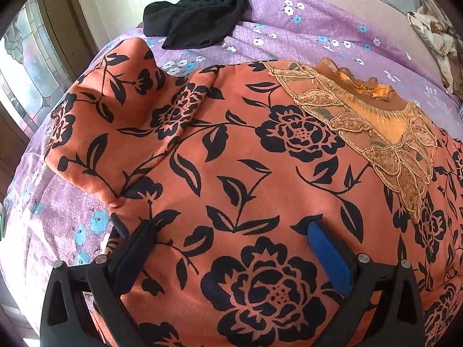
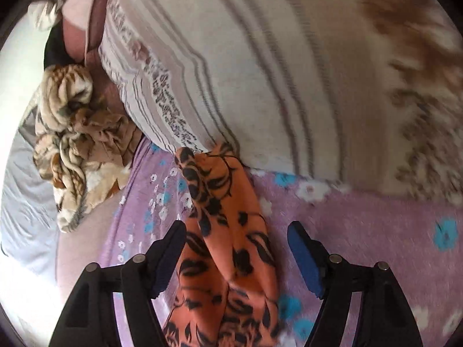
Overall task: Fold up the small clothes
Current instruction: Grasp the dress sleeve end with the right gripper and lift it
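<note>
An orange garment with a black flower print (image 1: pixel 246 179) lies spread on the purple floral bedsheet (image 1: pixel 318 26). Its gold lace neckline (image 1: pixel 376 133) is at the right and one sleeve (image 1: pixel 115 110) sticks out at the upper left. My left gripper (image 1: pixel 231 234) is open, low over the garment's body. In the right wrist view a bunched strip of the same orange garment (image 2: pixel 228 231) lies between the fingers of my right gripper (image 2: pixel 237 231), which is open and not clamped on it.
A crumpled black garment (image 1: pixel 199 11) lies at the far edge of the bed. A striped pillow (image 2: pixel 260 57) and a brown and cream blanket (image 2: pixel 75 133) lie past the right gripper. A window (image 1: pixel 26 66) is to the left.
</note>
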A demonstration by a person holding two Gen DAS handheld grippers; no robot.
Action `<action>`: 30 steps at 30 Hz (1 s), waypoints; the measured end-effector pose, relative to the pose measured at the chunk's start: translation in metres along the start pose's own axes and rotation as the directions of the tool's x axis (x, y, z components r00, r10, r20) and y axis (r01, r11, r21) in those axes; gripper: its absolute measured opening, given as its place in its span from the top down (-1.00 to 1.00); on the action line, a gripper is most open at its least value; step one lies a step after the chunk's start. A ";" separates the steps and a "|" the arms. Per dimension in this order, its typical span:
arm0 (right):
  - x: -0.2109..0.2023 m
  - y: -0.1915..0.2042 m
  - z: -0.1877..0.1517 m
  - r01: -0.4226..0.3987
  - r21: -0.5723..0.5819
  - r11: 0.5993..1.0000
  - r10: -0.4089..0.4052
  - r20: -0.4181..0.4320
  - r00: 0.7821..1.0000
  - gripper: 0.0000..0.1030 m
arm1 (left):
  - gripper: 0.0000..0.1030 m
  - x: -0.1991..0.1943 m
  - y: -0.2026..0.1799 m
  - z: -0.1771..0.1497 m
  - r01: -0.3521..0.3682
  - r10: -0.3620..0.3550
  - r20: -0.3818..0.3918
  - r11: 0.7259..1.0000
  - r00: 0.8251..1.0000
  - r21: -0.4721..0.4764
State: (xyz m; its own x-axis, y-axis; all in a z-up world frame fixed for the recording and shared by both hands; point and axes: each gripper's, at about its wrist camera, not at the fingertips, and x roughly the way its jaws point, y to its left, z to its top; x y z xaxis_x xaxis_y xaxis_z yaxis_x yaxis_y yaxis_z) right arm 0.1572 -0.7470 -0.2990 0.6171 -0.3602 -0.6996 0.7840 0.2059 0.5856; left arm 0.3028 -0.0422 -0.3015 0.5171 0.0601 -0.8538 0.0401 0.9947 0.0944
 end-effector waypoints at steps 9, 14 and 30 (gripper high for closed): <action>0.035 0.022 -0.002 0.144 -0.169 0.975 -0.145 0.007 0.989 0.91 | -1.00 0.001 -0.002 0.003 -0.010 0.010 0.009 1.000 1.000 -0.002; -0.019 0.048 0.004 -0.032 -0.156 0.987 0.045 0.082 0.996 0.92 | -1.00 0.001 0.000 0.011 -0.002 0.002 -0.043 1.000 0.999 0.005; -0.189 0.231 -0.229 -0.814 -0.153 0.560 0.692 -0.454 0.561 0.91 | -1.00 -0.071 0.075 0.034 -0.031 0.057 0.170 0.988 0.984 -0.154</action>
State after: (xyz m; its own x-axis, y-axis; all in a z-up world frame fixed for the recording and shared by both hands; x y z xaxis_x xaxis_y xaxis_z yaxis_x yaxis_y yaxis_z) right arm 0.2374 -0.4231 -0.1252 0.9194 0.3530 -0.1733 -0.0528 0.5474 0.8352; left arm 0.2985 0.0252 -0.2160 0.6564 0.1016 -0.7475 -0.1078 0.9934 0.0404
